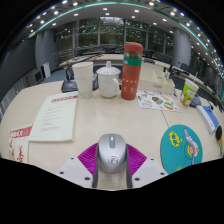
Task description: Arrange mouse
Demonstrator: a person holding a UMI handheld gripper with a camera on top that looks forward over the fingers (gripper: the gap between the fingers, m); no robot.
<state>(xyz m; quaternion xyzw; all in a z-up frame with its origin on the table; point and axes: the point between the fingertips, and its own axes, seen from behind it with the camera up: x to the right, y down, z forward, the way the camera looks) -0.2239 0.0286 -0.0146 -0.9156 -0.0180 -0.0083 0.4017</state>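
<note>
A grey wireless mouse (111,150) with a scroll wheel sits between my gripper's (111,160) two fingers, low over the pale wooden table (110,118). The magenta pads (88,157) press against both of its sides, so the gripper is shut on it. The mouse's tail end is hidden down between the fingers. I cannot tell whether it rests on the table or hangs just above it. A round teal mouse mat (181,148) with a cartoon print lies on the table to the right of the fingers.
Beyond the mouse stand a tall orange bottle with a green cap (130,70), a white jug (108,80) and a clear glass (84,77). A printed sheet (55,115) and a red card (20,133) lie left. A leaflet (157,100) and a green box (190,93) are on the right.
</note>
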